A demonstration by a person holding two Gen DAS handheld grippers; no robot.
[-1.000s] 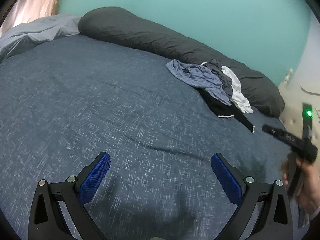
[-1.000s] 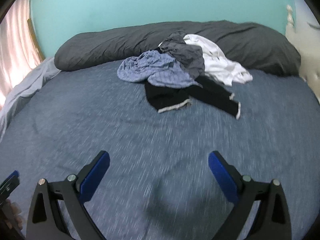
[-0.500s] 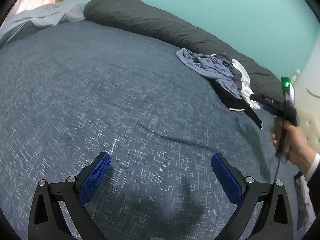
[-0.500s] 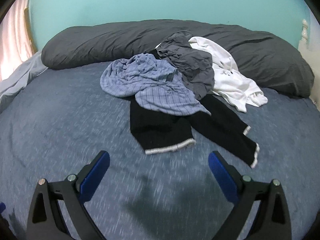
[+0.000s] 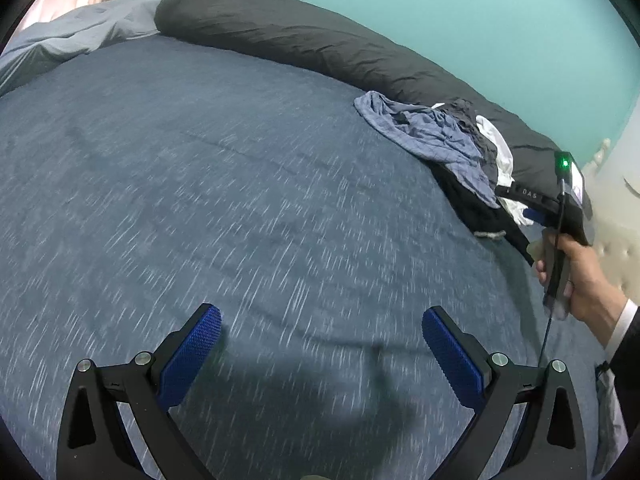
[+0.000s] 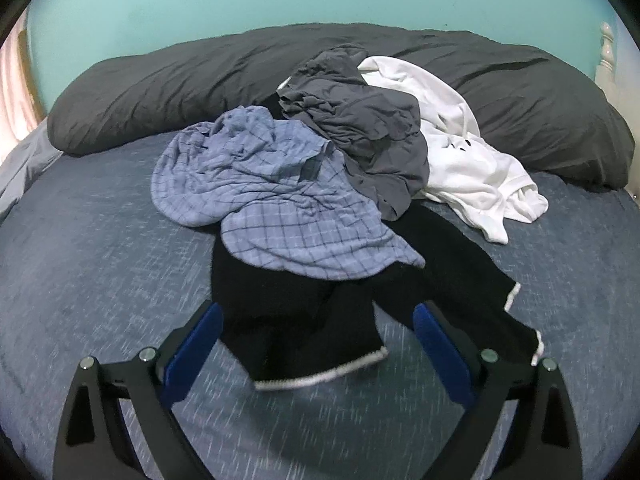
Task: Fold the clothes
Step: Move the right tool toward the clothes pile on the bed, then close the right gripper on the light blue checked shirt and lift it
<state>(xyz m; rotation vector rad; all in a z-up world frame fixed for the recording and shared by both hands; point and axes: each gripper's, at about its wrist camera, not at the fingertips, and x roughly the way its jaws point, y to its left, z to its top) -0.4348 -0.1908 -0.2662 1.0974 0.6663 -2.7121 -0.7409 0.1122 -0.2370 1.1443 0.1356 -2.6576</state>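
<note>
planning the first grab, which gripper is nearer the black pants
Right. The right gripper hangs open just over the black pants hem; the left gripper is over bare bedspread, well off to the pile's left.

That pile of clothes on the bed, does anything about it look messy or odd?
Yes, it is a jumble. A blue checked shirt, a dark grey garment and a white top lie crumpled over black trousers, heaped against the long grey pillow. None is folded. Nothing looks torn or spilled.
</note>
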